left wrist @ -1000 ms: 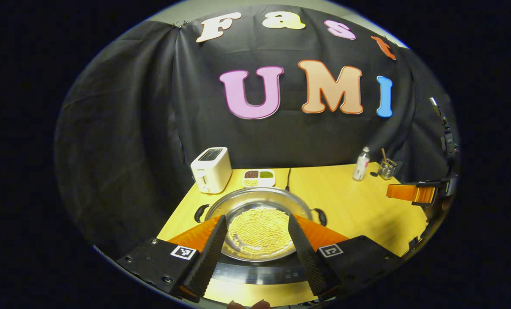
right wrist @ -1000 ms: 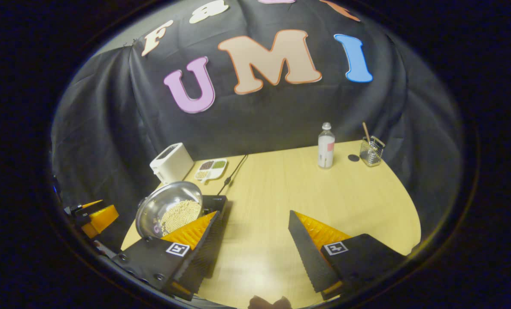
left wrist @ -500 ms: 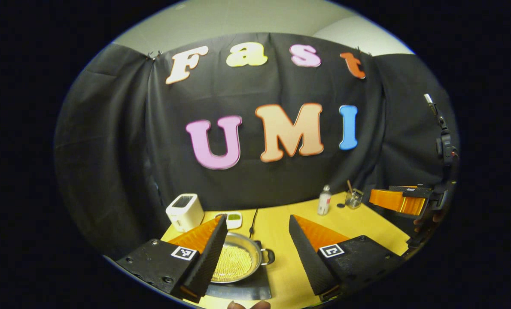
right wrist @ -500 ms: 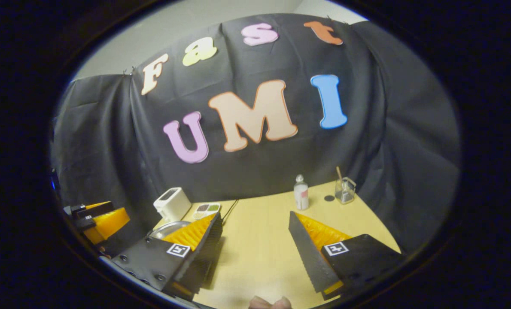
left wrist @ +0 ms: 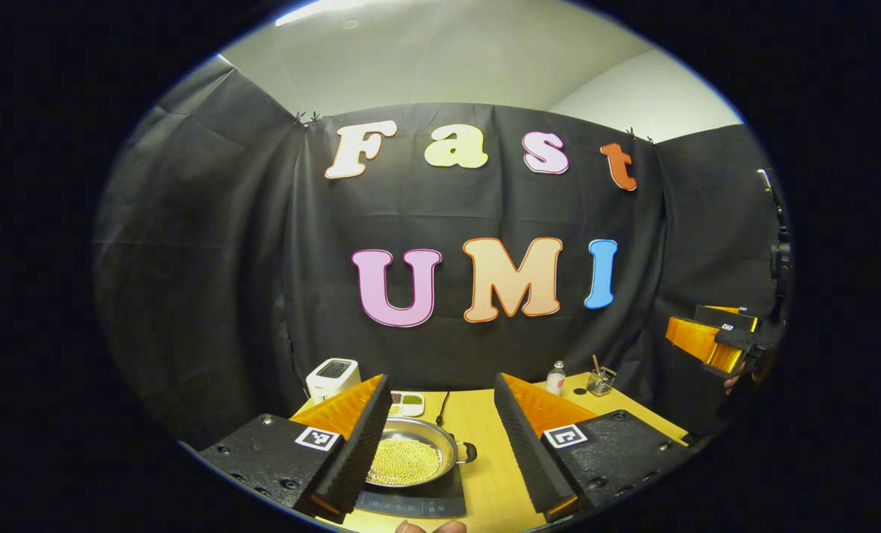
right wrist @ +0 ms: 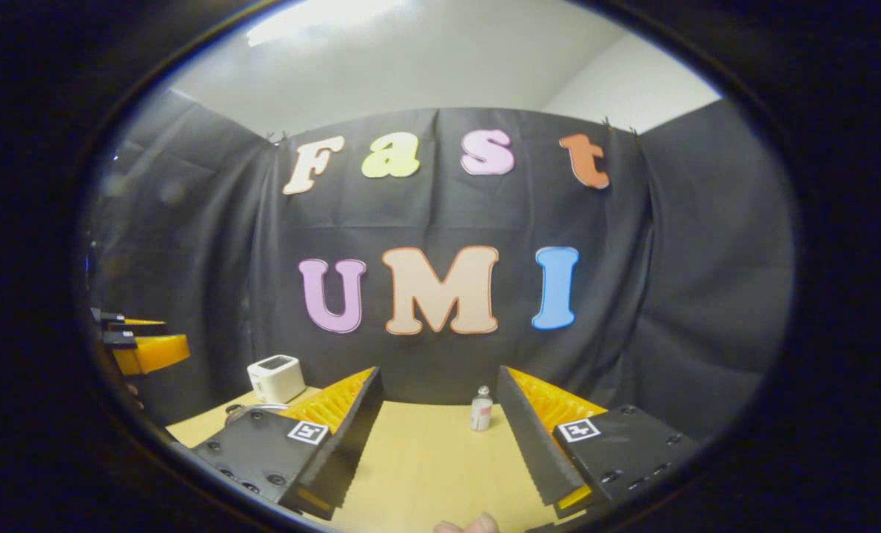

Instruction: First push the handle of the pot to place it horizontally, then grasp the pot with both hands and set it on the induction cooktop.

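Both cameras have tilted upward and drawn back since the earlier frames, so the ceiling now shows and the pot [left wrist: 409, 459] sits smaller and lower in the left gripper view. It rests on the induction cooktop [left wrist: 411, 503], its pale grain contents level and one side handle [left wrist: 469, 451] projecting right, which I judge to be the horizontal setting the task requires. Placement appears complete.

The left hand-held gripper [left wrist: 440, 444] has its fingers spread wide and empty, clear above the pot. The right hand-held gripper [right wrist: 440, 437] is likewise spread and holds nothing, raised over bare surface [right wrist: 426, 459], well apart from the pot. This reads as both grippers released and lifted away.

On the far side stand a toaster [left wrist: 332, 375], a divided dish [left wrist: 408, 402], a bottle [right wrist: 480, 409] and a glass holder [left wrist: 602, 381], undisturbed.
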Motion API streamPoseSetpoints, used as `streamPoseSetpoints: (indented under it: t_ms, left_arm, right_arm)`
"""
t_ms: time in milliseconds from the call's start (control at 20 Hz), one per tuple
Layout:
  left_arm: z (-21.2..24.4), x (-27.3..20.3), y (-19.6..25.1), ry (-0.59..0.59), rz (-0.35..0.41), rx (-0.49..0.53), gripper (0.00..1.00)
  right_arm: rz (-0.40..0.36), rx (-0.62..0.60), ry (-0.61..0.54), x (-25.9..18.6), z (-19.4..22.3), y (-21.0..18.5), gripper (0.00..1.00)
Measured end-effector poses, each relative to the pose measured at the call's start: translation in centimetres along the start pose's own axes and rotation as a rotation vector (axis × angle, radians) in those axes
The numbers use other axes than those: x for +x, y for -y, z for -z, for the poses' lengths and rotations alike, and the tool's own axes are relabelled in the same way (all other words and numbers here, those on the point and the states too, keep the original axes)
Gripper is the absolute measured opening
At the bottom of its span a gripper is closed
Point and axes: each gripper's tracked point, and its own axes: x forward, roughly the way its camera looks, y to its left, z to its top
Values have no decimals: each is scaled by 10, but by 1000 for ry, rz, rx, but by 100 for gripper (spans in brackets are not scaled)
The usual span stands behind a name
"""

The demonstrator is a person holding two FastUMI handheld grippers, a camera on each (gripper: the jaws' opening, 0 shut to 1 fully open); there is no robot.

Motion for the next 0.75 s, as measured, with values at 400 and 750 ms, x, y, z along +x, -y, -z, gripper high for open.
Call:
streamPoseSetpoints:
  t_ms: [400, 750]
  left_arm:
    - [2, -39, -32, -5, -86, 39, 84]
    - [-9, -28, 1, 29, -43, 44, 84]
  right_arm:
    - [-66, -16, -49, -10, -3, -31, 98]
    - [-64, 51, -98, -12, 5, -16, 99]
